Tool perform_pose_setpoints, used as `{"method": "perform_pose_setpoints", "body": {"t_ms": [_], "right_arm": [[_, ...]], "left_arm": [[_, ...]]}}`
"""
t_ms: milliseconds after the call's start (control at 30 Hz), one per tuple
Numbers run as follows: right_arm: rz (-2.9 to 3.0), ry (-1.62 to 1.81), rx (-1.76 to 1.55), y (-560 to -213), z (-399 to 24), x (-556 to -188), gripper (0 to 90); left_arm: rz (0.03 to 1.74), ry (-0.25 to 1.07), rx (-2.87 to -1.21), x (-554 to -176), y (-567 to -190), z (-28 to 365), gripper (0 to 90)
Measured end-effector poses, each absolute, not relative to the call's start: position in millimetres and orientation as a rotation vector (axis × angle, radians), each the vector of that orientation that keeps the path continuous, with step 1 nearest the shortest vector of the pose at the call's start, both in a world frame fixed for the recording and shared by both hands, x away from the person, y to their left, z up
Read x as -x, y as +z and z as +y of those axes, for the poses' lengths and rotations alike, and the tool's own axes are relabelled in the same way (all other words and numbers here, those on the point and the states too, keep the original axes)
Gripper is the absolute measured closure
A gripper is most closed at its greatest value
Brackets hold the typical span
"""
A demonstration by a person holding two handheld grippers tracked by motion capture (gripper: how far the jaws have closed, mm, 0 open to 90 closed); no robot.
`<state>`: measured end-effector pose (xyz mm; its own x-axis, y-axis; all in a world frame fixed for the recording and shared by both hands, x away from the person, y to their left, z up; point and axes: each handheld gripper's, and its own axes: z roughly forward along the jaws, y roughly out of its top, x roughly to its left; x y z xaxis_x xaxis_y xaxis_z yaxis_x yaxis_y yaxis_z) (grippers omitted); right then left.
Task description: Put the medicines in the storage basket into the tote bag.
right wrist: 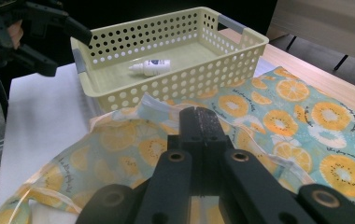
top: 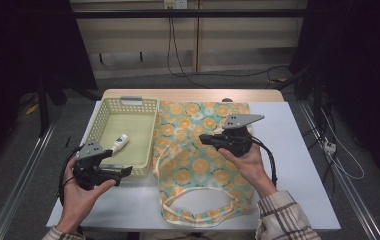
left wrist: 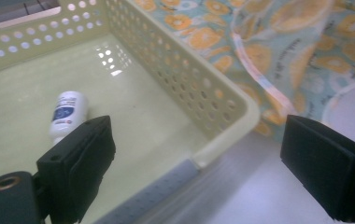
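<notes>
A tote bag (top: 188,120) printed with orange slices lies flat in the middle of the white table top, its handles toward the near edge. My right gripper (top: 203,138) points left over it and is shut, seemingly on the bag's raised rim (right wrist: 143,99); the jaw tips (right wrist: 199,114) meet at that edge. My left gripper (top: 127,171) is open at the near right corner of a pale yellow perforated basket (top: 94,127). In the left gripper view that corner (left wrist: 241,112) sits between the wide-spread jaws (left wrist: 199,172). A small white bottle (top: 120,143) lies inside the basket.
The basket (right wrist: 175,84) stands left of the bag, nearly touching it, with the bottle (right wrist: 151,66) on its floor. Bare white table (top: 298,165) lies right of the bag. The bag's looped handles (top: 198,210) reach close to the near edge.
</notes>
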<state>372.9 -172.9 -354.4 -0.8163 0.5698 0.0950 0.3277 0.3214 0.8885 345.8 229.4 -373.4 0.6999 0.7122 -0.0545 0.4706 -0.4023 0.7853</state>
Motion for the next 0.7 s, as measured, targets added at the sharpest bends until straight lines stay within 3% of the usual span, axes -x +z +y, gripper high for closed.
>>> {"method": "perform_pose_setpoints", "body": {"t_ms": [700], "right_arm": [[2.35, 1.496, -0.817, -354, -175, -374, 90.0]], "left_arm": [[1.027, 0.395, -2.074, -404, -375, 236, 10.1]]}}
